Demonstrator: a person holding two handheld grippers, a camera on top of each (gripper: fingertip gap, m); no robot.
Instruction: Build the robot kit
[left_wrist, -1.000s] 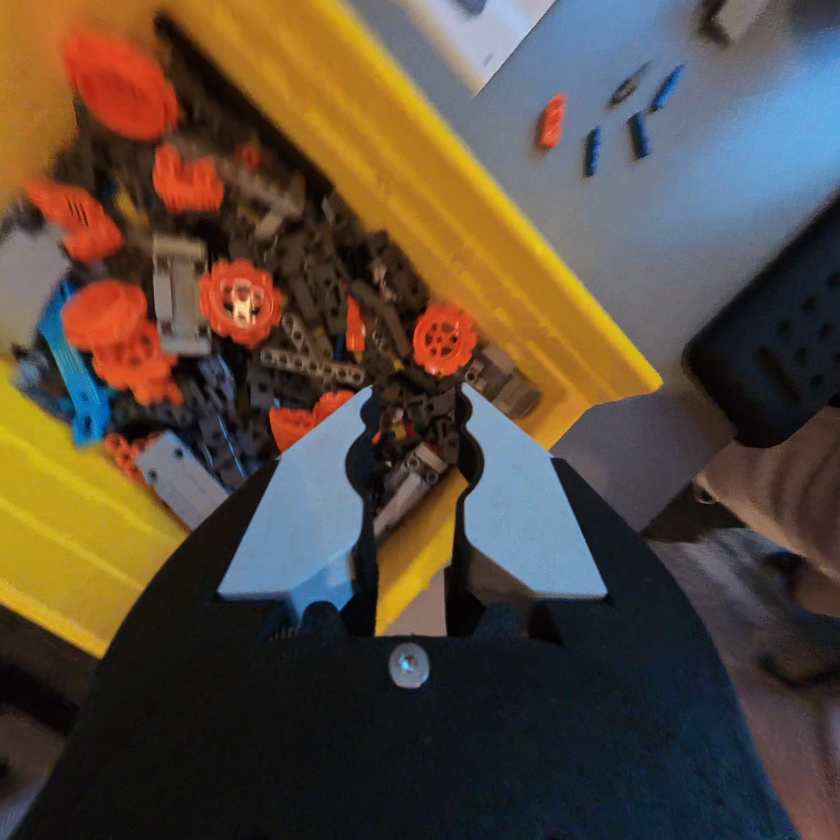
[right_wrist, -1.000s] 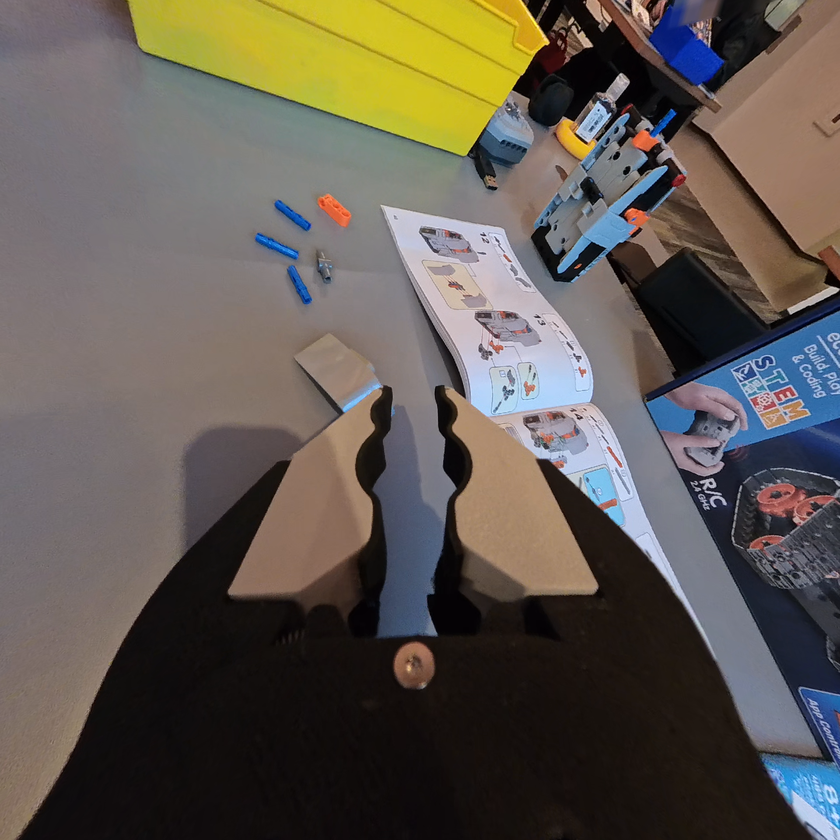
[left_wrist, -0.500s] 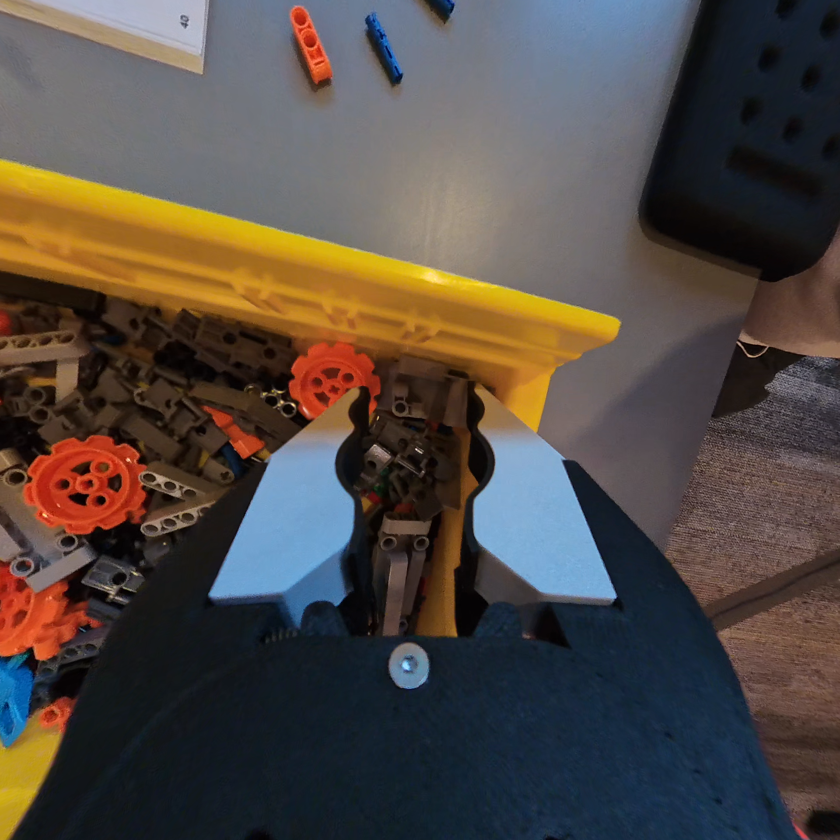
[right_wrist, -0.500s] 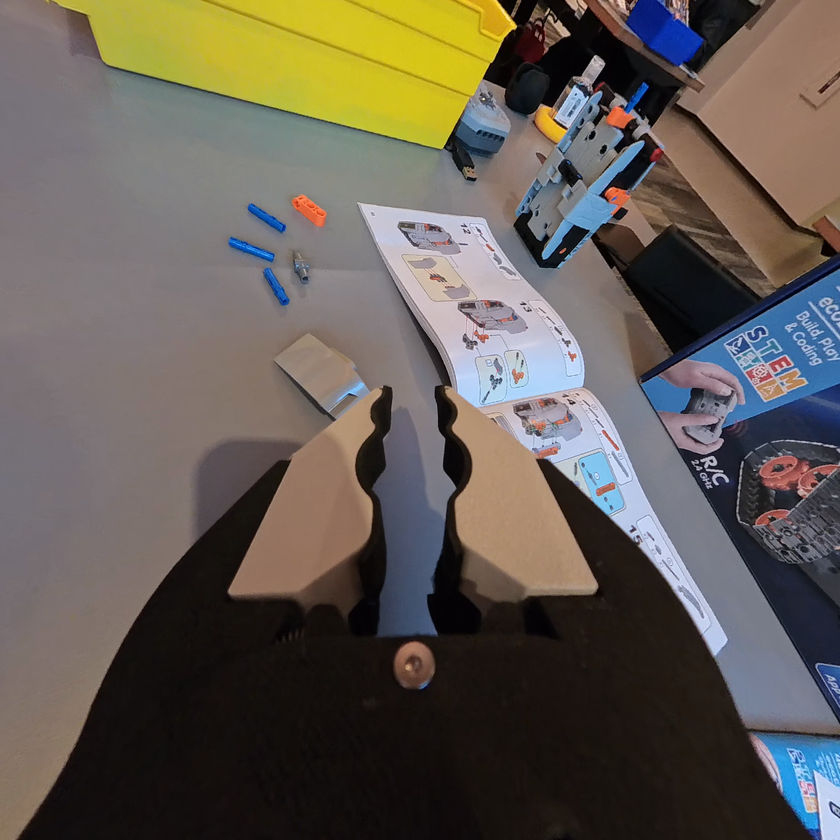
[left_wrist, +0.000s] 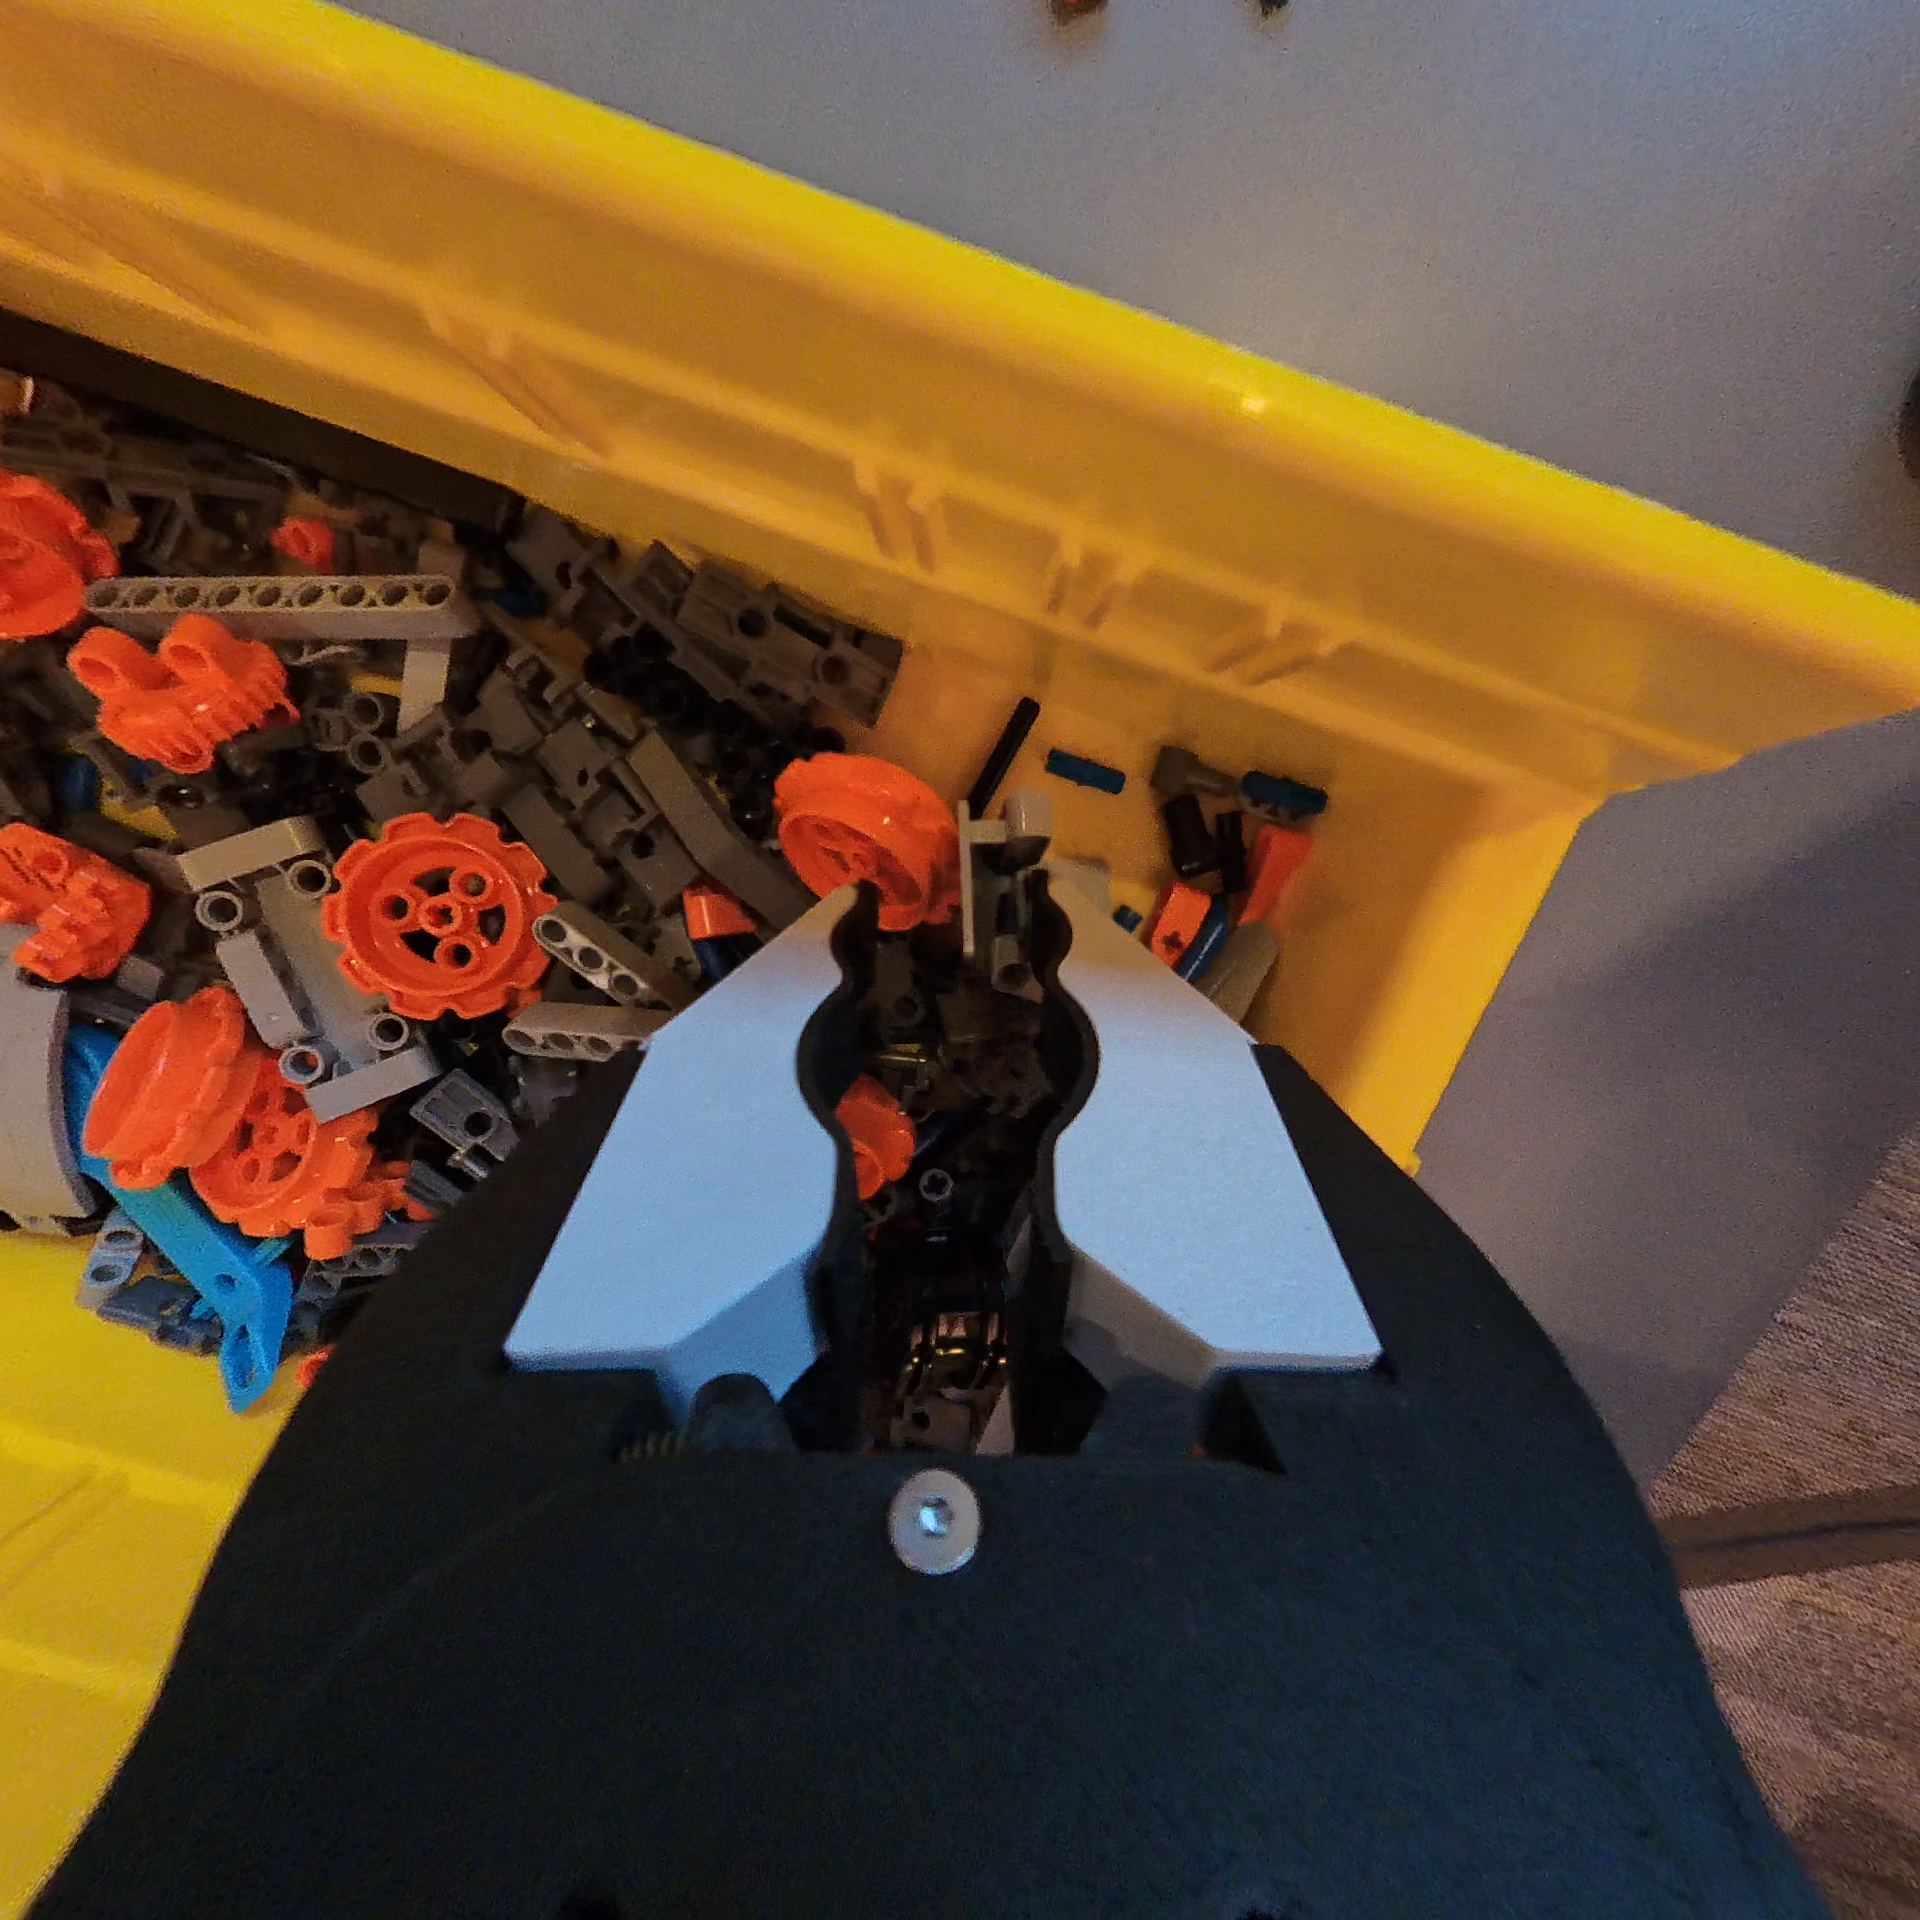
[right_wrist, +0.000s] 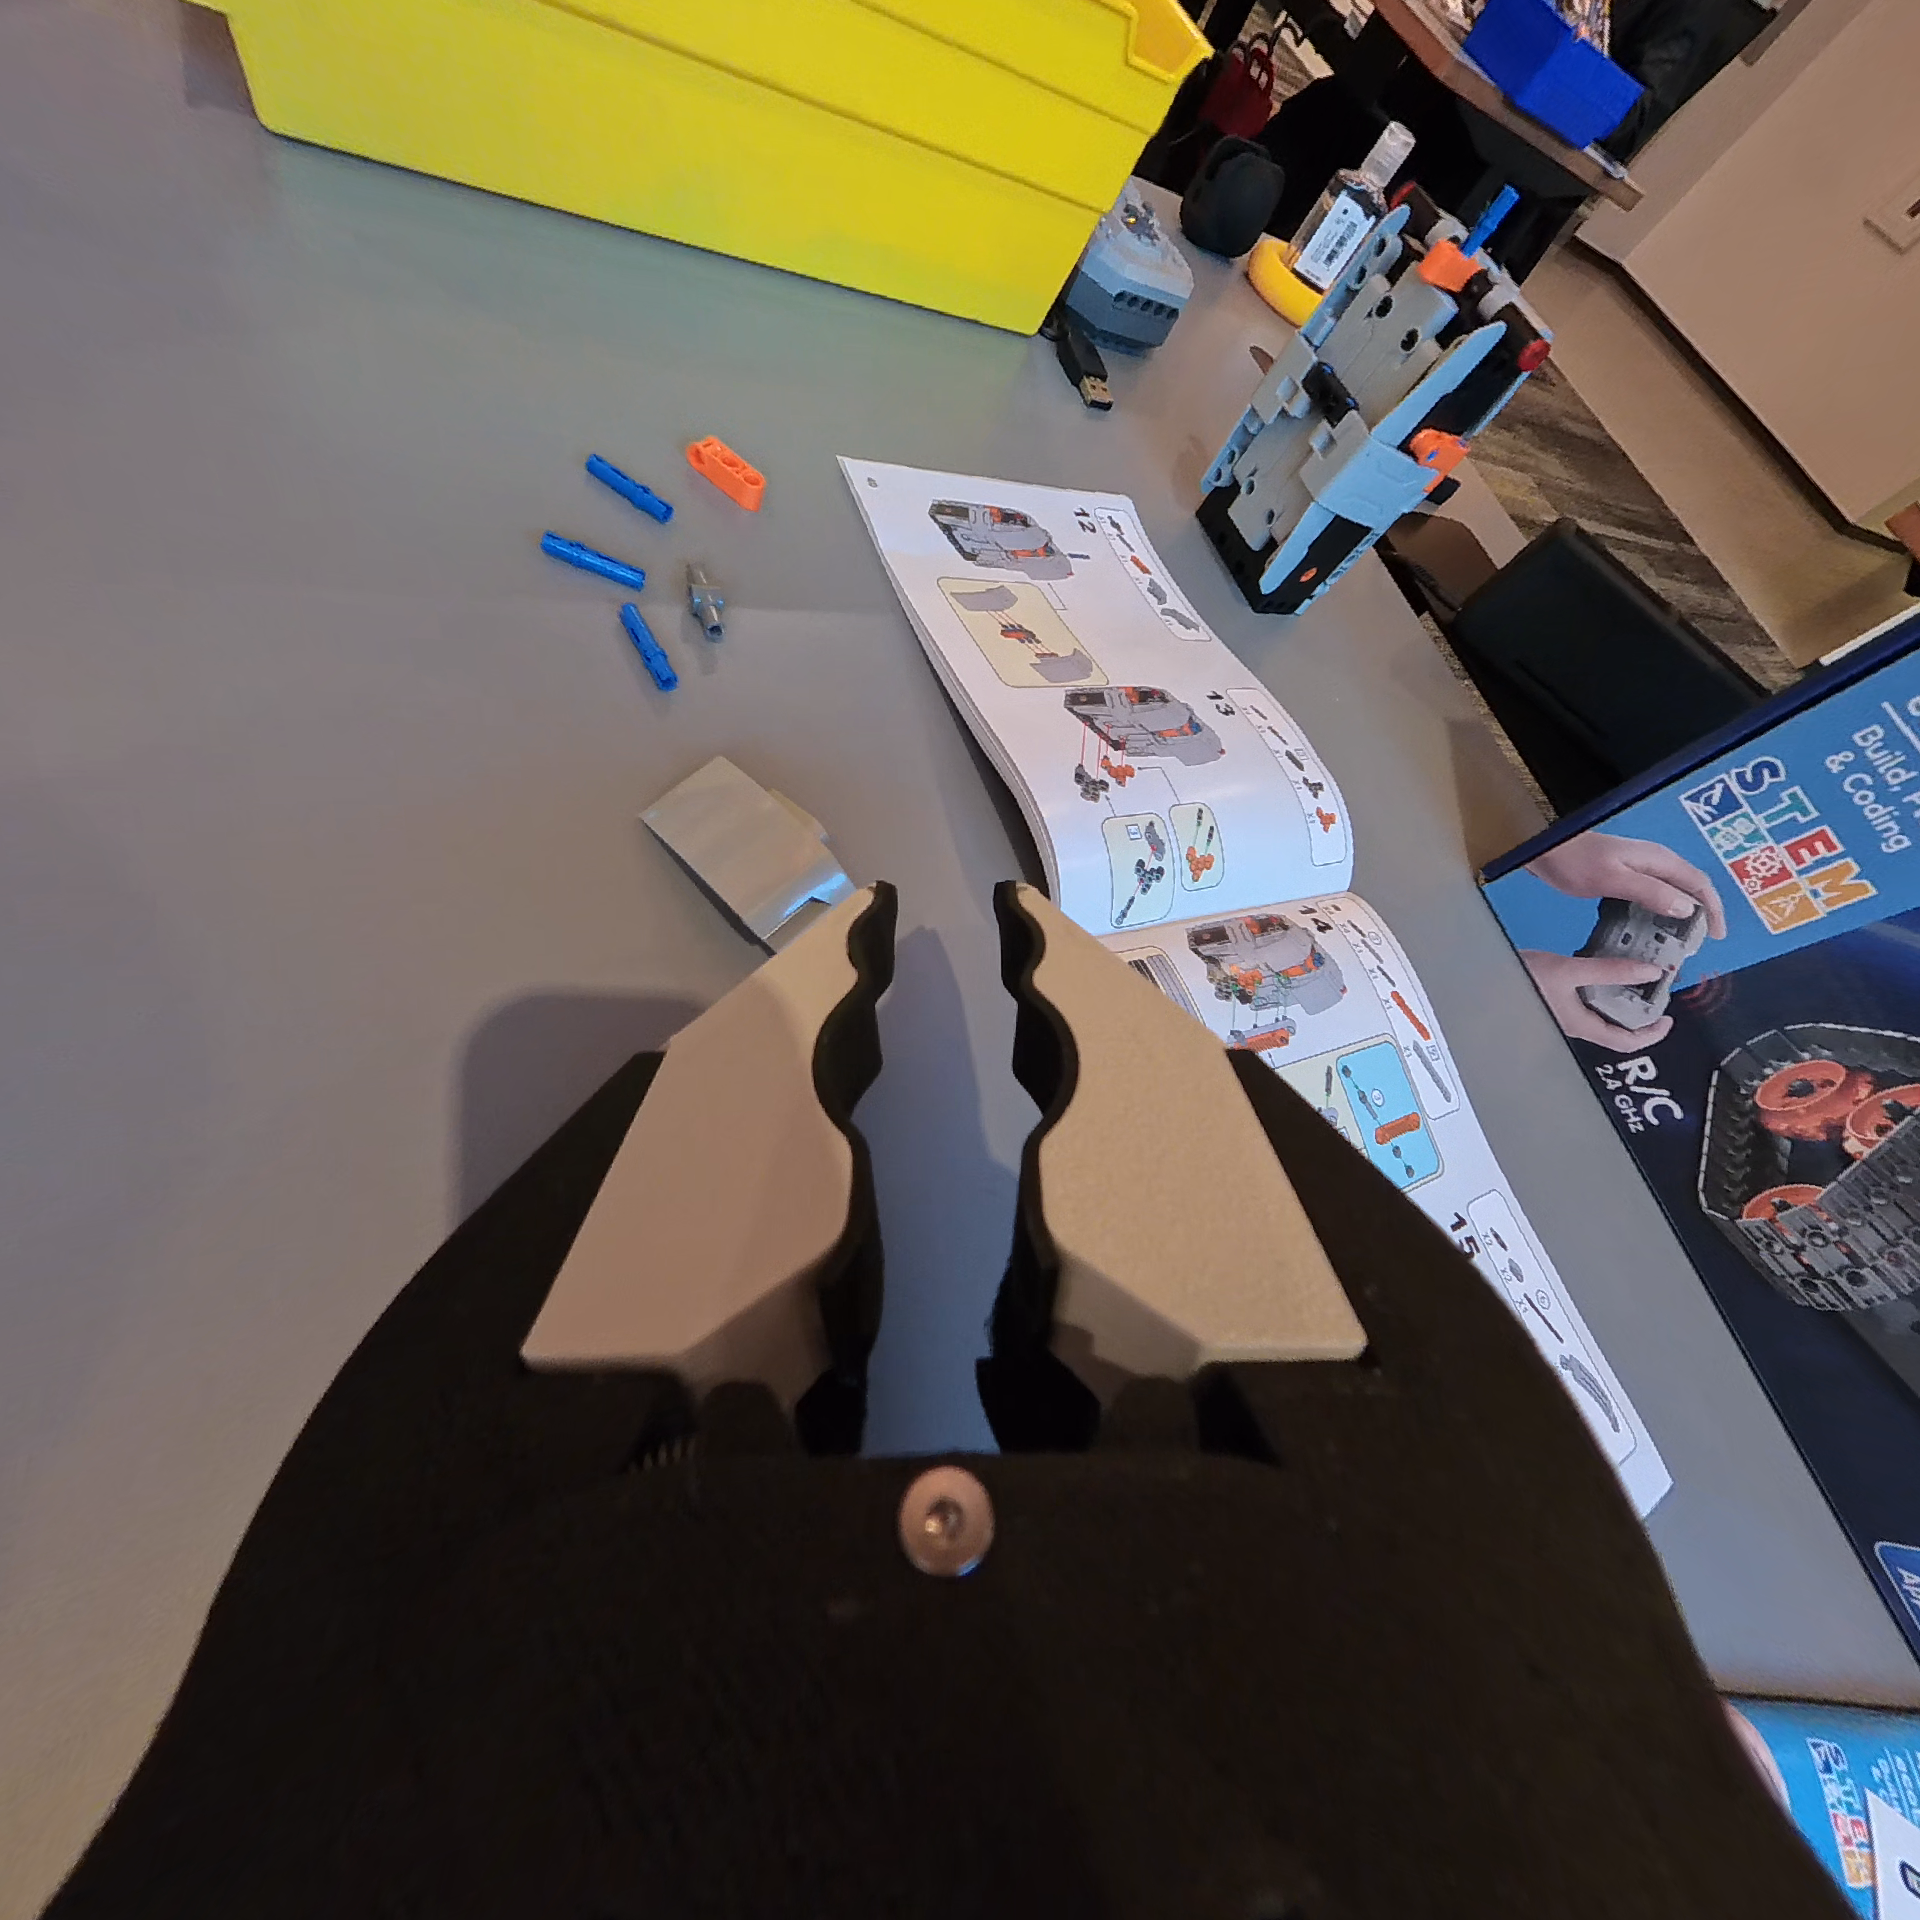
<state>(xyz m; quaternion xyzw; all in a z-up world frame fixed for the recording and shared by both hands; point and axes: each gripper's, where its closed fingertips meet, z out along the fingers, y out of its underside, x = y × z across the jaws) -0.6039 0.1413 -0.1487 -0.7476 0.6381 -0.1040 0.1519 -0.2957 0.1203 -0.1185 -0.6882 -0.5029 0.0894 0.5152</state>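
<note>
My left gripper is open and empty. It hangs low over the right corner of a yellow bin full of grey beams and orange wheels. An orange wheel and a small grey connector lie just past its fingertips. My right gripper is open and empty, above the grey table. A grey panel piece lies just left of its left fingertip. Three blue pins, an orange short beam and a grey pin lie farther ahead.
An open instruction booklet lies right of the right gripper. A partly built grey and black model stands behind it. A blue product box is at the right. The yellow bin stands at the back, a grey hub beside it. About 30 cm separates my left fingertips from my right. My right gripper is the nearer one to the grey pin: about 12 cm, against 20 cm.
The left gripper has swung and dropped lower into the bin's corner, its jaws a little wider. The right gripper has drifted slightly, with the table items shifting left in view.
</note>
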